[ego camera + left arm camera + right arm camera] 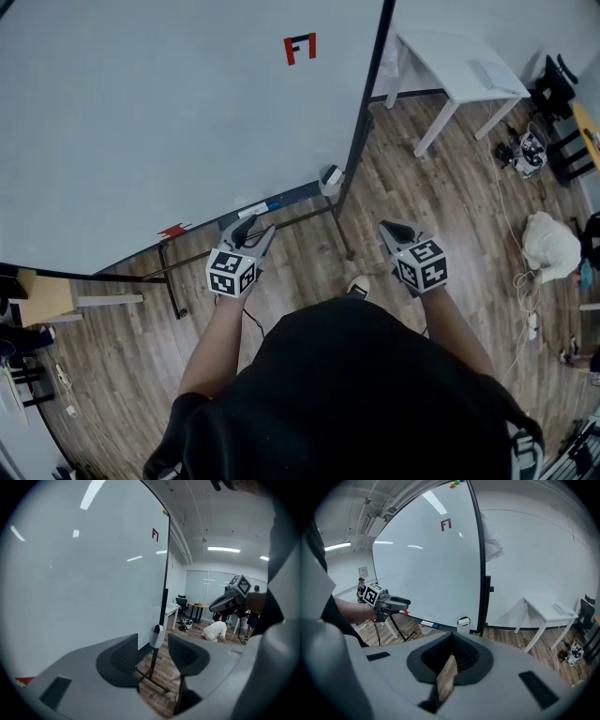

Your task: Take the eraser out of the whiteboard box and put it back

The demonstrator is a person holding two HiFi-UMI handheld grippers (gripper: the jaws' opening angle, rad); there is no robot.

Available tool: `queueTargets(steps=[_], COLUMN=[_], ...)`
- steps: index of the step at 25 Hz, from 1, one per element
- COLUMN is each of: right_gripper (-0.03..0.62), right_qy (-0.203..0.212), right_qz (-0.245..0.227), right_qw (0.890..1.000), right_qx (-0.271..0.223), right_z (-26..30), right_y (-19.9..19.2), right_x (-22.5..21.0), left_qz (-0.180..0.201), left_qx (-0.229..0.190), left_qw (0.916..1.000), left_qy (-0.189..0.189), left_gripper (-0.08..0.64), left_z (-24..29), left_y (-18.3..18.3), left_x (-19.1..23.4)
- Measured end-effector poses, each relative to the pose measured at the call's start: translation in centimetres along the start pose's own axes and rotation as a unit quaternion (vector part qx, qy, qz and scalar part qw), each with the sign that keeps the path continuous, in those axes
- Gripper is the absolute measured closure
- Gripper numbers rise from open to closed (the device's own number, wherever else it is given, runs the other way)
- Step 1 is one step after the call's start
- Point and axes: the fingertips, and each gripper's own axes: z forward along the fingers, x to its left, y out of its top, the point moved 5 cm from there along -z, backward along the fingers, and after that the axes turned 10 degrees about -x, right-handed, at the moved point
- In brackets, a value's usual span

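The whiteboard (169,112) stands in front of me, with a small white box (331,178) hung at the right end of its tray. Something dark shows in the box's mouth; I cannot make out the eraser itself. My left gripper (255,231) hovers just below the tray, left of the box, open and empty. In the left gripper view the box (156,636) shows through the gap of that gripper (152,652). My right gripper (396,231) is held over the floor right of the box, jaws shut on nothing. The right gripper view has the box (463,621) beyond that gripper (451,652).
A blue-capped marker (261,207) and a red piece (173,230) lie on the tray. The board's stand legs (342,239) cross the wooden floor. A white table (459,70) stands at the right, a crouched person (551,246) beyond it, with cables and chairs nearby.
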Motion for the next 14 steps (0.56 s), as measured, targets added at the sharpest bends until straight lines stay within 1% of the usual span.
queueTargets(steps=[8,14], right_gripper=[0.597,0.597], right_qy=[-0.014,-0.021], right_qz=[0.001,0.0], right_qw=[1.0,1.0], right_qx=[-0.011,-0.02], right_z=[-0.5,-1.1], right_y=[-0.2,0.0], right_x=[1.5,2.2], left_qz=[-0.002,-0.001], left_qx=[-0.002,0.002], left_qw=[1.0,1.0], left_qy=[0.004,-0.001], left_gripper=[0.351,0.351], left_z=[-2.6,-3.5], left_y=[-0.8,-1.1], left_x=[0.2,-0.5])
